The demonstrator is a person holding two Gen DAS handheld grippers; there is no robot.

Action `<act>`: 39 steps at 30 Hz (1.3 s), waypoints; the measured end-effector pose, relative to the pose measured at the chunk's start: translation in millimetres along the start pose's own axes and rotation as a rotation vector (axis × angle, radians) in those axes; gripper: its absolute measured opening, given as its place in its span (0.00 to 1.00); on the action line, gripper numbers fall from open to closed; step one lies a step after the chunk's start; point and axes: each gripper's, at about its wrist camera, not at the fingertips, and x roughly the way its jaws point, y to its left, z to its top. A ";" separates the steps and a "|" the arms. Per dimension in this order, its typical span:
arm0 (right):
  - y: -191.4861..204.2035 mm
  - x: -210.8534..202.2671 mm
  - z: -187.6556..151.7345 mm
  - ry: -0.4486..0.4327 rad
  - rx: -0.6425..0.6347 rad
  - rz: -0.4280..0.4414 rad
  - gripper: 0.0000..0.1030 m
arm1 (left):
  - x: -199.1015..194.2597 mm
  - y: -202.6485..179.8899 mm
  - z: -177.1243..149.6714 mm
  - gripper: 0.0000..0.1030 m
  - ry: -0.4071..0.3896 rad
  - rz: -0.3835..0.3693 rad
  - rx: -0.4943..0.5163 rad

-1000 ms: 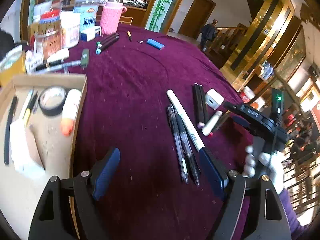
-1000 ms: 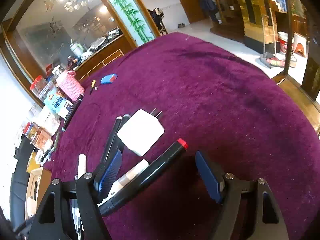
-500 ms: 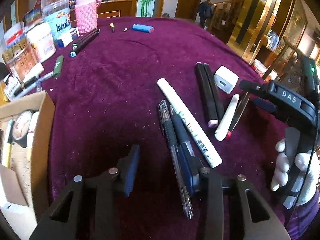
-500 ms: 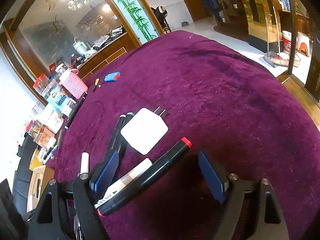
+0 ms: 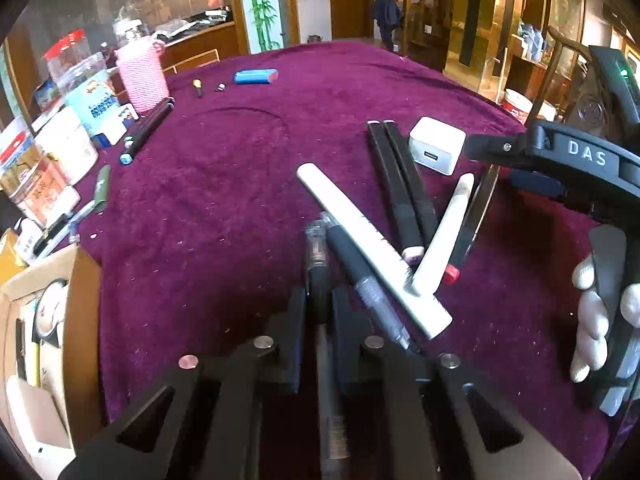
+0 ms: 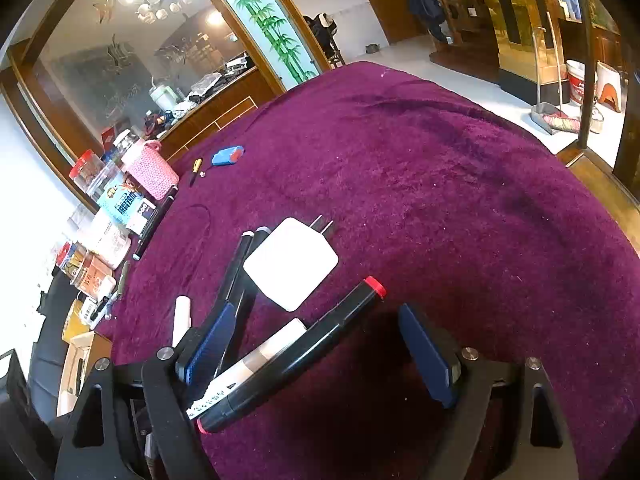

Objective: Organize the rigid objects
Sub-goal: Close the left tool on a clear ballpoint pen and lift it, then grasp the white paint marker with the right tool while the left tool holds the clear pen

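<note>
Gripping a clear gel pen [image 5: 318, 256] in my left tool [image 5: 319, 300], I have both pads pinched shut on its dark rubber grip section while it lies on the table near me, pointing away. Touching it on the right lies a second dark pen [image 5: 362, 270], and across that a long white marker [image 5: 372, 248]. Beyond them sit two black markers [image 5: 400, 188] side by side, a short white marker [image 5: 444, 236], and a white charger cube [image 5: 437, 150].

My right tool [image 6: 316, 348] hangs wide open over a black marker with a red cap [image 6: 296, 354], which lies slantwise between its jaws without being pressed.

As I judge it, the main risk is that lifting the gel pen drags the neighbouring pen along, since they touch, and rolls the white marker. The grip is also near one end, so the pen may droop or swivel.

The table [image 5: 224, 184] is covered in deep purple plush cloth. A cardboard box [image 5: 86, 304] holding tape and pens stands at its left edge, with jars, cartons and a pink knitted cup [image 5: 142, 76] behind. The room has wood panelling, a bamboo-painted panel, and a staircase where a person stands.
</note>
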 end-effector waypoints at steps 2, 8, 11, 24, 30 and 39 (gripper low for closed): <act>1.7 0.6 -0.7 -0.004 -0.005 -0.006 0.85 | -12.2 9.1 -8.2 0.11 -0.022 -0.068 -0.054; 22.1 -21.2 -9.5 0.023 -0.098 -0.136 0.83 | -70.3 26.3 -32.7 0.11 -0.159 -0.266 -0.151; 47.3 -67.4 -30.9 -0.040 -0.227 -0.189 0.83 | -87.6 24.7 -40.3 0.11 -0.201 -0.322 -0.150; 47.7 -94.8 -91.6 -0.007 -0.120 -0.203 0.83 | -101.4 42.4 -63.1 0.11 -0.255 -0.360 -0.220; 62.3 -93.8 -95.8 -0.005 -0.172 -0.188 0.83 | -118.0 52.8 -68.4 0.11 -0.280 -0.414 -0.258; 72.3 -83.8 -102.9 0.023 -0.188 -0.155 0.83 | -148.7 61.3 -72.0 0.11 -0.342 -0.471 -0.258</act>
